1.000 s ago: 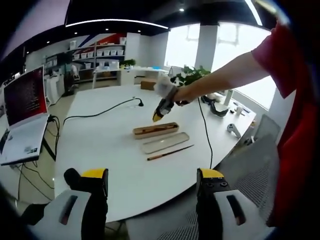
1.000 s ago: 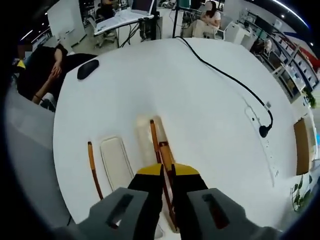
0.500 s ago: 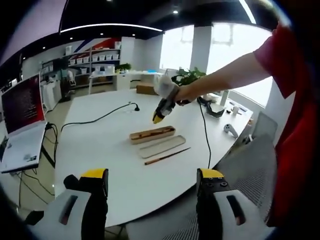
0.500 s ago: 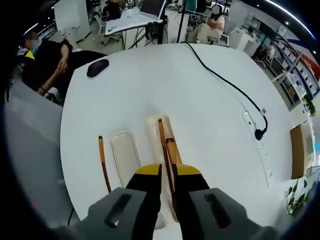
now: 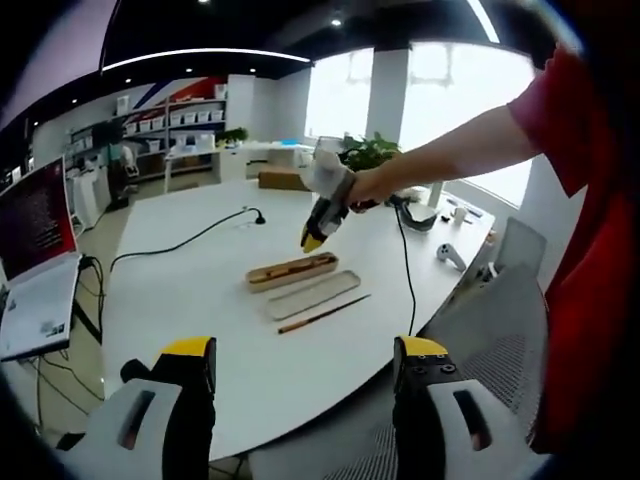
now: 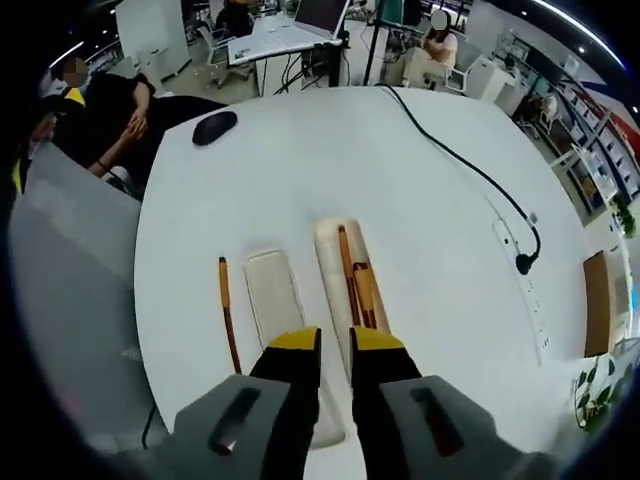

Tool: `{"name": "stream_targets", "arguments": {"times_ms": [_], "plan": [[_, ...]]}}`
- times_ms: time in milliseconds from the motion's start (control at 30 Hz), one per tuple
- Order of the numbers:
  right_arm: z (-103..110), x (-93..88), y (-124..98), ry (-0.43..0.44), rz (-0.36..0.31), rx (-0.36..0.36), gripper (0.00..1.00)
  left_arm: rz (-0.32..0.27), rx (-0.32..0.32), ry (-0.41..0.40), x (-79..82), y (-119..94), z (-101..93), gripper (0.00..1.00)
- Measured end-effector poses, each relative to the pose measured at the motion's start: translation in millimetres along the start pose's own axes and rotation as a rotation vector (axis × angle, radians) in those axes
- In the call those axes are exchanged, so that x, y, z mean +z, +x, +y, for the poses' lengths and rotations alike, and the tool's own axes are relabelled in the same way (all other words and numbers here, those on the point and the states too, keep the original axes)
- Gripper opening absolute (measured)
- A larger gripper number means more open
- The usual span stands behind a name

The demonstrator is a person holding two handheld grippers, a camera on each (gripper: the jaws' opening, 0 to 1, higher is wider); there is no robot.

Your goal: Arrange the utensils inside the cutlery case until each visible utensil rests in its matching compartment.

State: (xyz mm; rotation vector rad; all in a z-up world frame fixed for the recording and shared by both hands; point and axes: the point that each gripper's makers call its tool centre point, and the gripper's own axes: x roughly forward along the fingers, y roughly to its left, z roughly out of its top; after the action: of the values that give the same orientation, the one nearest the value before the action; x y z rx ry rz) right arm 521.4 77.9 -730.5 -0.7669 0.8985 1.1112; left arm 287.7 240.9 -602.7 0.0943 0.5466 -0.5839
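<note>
1. Since a second ago, the right tongs (image 6: 335, 345) have lifted off the utensils; their jaws now stand slightly apart, holding nothing.
2. Left tongs (image 5: 300, 365) hang wide open and empty, short of the white round counter (image 5: 190, 300).
3. On it lies the long wooden cutlery case (image 6: 345, 290), brown utensils (image 6: 357, 285) inside.
4. Beside it lie a pale flat lid (image 6: 278, 305) and one loose brown chopstick (image 6: 228, 325).
5. Which utensils lie in the case is hard to tell.

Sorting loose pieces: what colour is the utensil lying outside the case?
Brown, the loose utensil; clearest in the right gripper view.
</note>
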Motion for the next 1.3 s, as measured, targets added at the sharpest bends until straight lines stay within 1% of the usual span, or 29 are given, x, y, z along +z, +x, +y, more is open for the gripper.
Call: {"name": "stream_targets", "arguments": {"times_ms": [100, 200, 333, 500, 633, 667, 767, 867, 1100, 1200, 1300], "plan": [[-1, -3.7, 0, 0.0, 0.002, 0.002, 0.08, -0.003, -0.005, 0.005, 1.6, 1, -0.9, 0.74], [4, -4.2, 0, 0.001, -0.002, 0.007, 0.08, -0.001, -0.007, 0.009, 1.6, 1, -1.3, 0.74], [11, -5.2, 3, -0.02, -0.003, 0.002, 0.09, -0.001, -0.01, 0.012, 1.5, 1, -2.3, 0.74], [18, -7.9, 12, -0.03, -0.006, 0.008, 0.1, -0.002, -0.009, 0.012, 0.9, 1, -2.6, 0.74], [30, -10.1, 18, -0.04, -0.006, 0.015, 0.09, 0.004, -0.007, 0.014, -1.2, 0, -2.7, 0.74], [28, -12.2, 23, -0.039, -0.006, 0.02, 0.09, 0.005, -0.006, 0.013, -1.5, 0, -2.7, 0.74], [35, -15.5, 29, -0.044, 0.001, 0.032, 0.1, 0.007, -0.004, 0.013, -2.3, -1, -2.4, 0.73], [40, -16.6, 31, -0.044, 0.003, 0.041, 0.1, 0.007, -0.003, 0.011, -2.7, -1, -2.8, 0.73], [42, -18.2, 34, -0.034, 0.001, 0.049, 0.09, 0.013, 0.003, 0.008, -5.7, -1, -3.0, 0.73], [51, -20.4, 36, -0.025, 0.001, 0.067, 0.07, 0.014, 0.004, 0.003, -6.8, -1, -3.3, 0.73], [60, -24.3, 43, -0.023, 0.005, 0.08, 0.08, 0.016, 0.006, 0.002, -7.5, -2, -2.9, 0.73]]}}
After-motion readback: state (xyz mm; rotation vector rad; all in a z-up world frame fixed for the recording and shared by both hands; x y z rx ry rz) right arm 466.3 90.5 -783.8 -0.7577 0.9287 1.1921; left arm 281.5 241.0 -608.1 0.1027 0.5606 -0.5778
